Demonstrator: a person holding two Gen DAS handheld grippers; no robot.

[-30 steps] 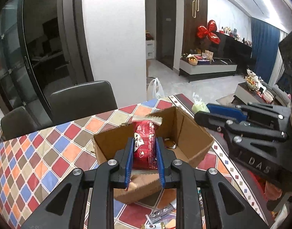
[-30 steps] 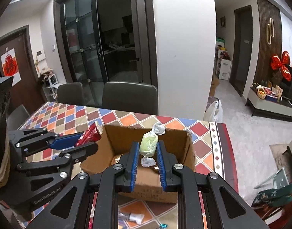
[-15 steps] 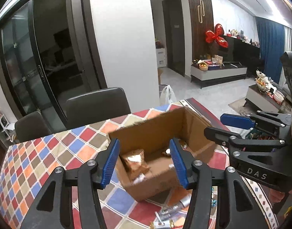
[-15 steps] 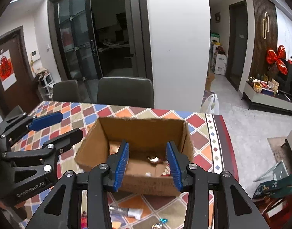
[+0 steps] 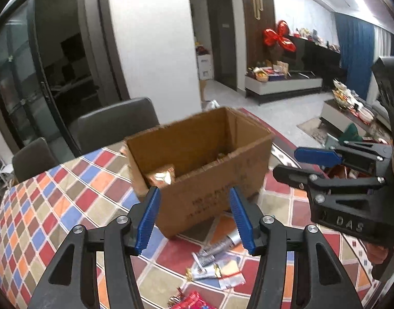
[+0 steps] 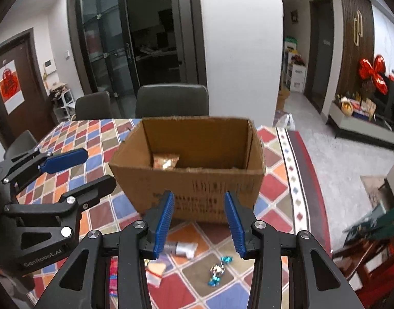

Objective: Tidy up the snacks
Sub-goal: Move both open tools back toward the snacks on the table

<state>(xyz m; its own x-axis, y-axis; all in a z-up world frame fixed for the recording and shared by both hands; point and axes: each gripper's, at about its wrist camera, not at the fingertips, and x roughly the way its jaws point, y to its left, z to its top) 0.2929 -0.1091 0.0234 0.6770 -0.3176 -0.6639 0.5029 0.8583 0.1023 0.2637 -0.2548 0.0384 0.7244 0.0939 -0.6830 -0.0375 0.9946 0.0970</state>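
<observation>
A table under a tablecloth (image 6: 75,141) of red, blue, orange and tan diamonds stands in a living room, with dark chairs (image 6: 172,100) along its far edge, a white pillar and dark glass doors behind them, and a red bow-shaped balloon (image 5: 278,36) on the wall past the doorway. Both grippers are held low over the near part of the table, tilted downward toward a cardboard box (image 6: 194,177). The left gripper (image 5: 194,219) has its blue pads parted with nothing between them, its jaws having just been opening; the right gripper (image 6: 199,221) likewise stands apart and empty, its jaws also having just been opening. The box sits open-topped in the middle of the table, and a gold foil packet (image 6: 166,161) lies inside near its left wall; the rest of its contents are hidden by the near wall. On the cloth in front of the box lie loose snacks: a silver wrapped tube (image 6: 182,248), a blue-ended candy (image 6: 220,270) and a red packet (image 5: 191,301)
</observation>
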